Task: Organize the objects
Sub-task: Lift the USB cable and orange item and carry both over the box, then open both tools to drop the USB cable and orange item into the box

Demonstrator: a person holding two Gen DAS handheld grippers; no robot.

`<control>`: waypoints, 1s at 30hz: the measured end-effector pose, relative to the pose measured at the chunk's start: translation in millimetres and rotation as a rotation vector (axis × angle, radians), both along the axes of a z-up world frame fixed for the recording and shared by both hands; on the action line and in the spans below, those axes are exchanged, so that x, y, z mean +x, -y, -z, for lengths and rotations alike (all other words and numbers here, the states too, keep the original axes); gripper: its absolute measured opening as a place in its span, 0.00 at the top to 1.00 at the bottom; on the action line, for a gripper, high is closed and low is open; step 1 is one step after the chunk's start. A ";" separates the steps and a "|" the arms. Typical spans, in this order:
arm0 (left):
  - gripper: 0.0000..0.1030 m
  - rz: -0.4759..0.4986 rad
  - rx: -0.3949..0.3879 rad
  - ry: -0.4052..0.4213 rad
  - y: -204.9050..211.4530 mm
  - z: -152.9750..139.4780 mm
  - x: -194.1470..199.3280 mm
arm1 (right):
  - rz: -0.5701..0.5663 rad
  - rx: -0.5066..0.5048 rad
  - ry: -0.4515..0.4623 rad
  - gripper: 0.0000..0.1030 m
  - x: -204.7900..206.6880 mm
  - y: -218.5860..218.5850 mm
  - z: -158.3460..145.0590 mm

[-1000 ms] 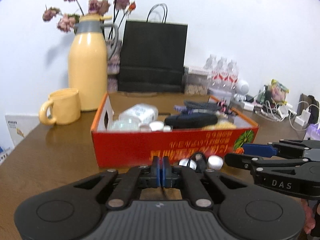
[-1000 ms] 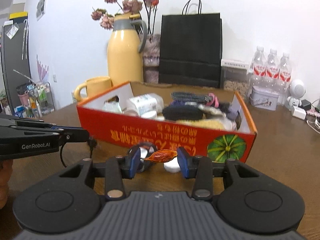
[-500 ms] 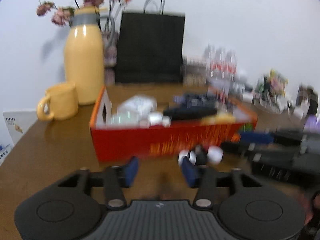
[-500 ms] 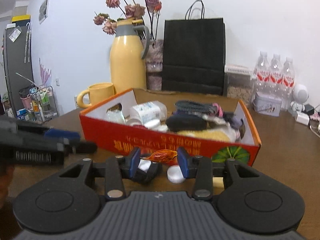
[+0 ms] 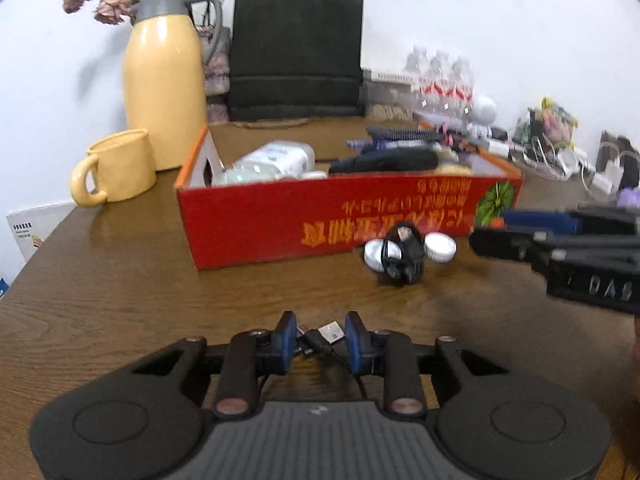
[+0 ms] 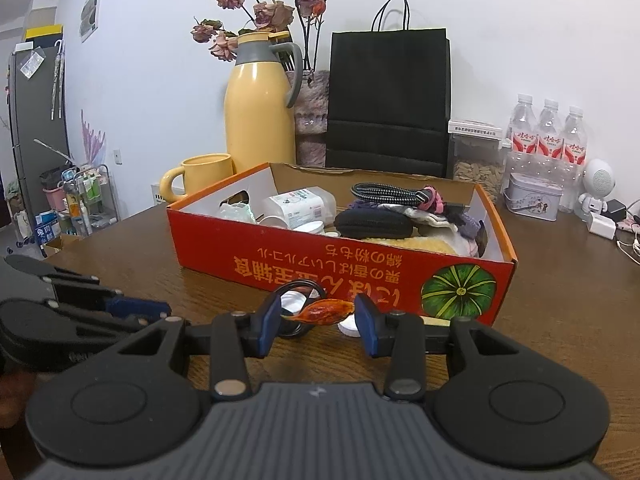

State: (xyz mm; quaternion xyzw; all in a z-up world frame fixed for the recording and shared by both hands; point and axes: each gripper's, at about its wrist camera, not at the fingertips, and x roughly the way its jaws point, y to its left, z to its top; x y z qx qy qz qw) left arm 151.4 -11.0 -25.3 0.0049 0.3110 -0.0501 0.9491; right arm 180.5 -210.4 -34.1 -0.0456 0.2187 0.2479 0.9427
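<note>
Black cable plug (image 5: 324, 335) on desk (image 5: 120, 292) sits btwn your closing left hand-held gripper (image 5: 320, 340); right hand-held gripper (image 6: 316, 322) pinches orange wrapper (image 6: 322, 311), prob. bound for red box (image 6: 320, 276).

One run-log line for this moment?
left gripper: closing around black cable plug | right gripper: holding orange wrapped candy | red box: ahead
</note>
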 end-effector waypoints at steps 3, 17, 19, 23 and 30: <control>0.76 -0.007 -0.013 0.035 -0.7 -11.7 0.3 | 0.000 0.001 0.004 0.60 -0.6 -0.4 -1.7; 0.76 -0.046 -0.023 0.225 9.4 -84.4 49.7 | -0.002 0.001 0.131 0.60 34.6 -18.5 -47.9; 0.76 -0.058 -0.027 0.238 9.7 -90.3 61.8 | 0.005 -0.001 0.143 0.60 44.4 -22.5 -53.0; 0.76 -0.089 -0.043 0.238 8.1 -95.3 88.0 | 0.017 -0.004 0.147 0.60 69.3 -30.4 -58.4; 0.76 -0.126 -0.055 0.206 3.1 -88.4 137.4 | 0.033 -0.014 0.119 0.60 114.1 -40.5 -54.1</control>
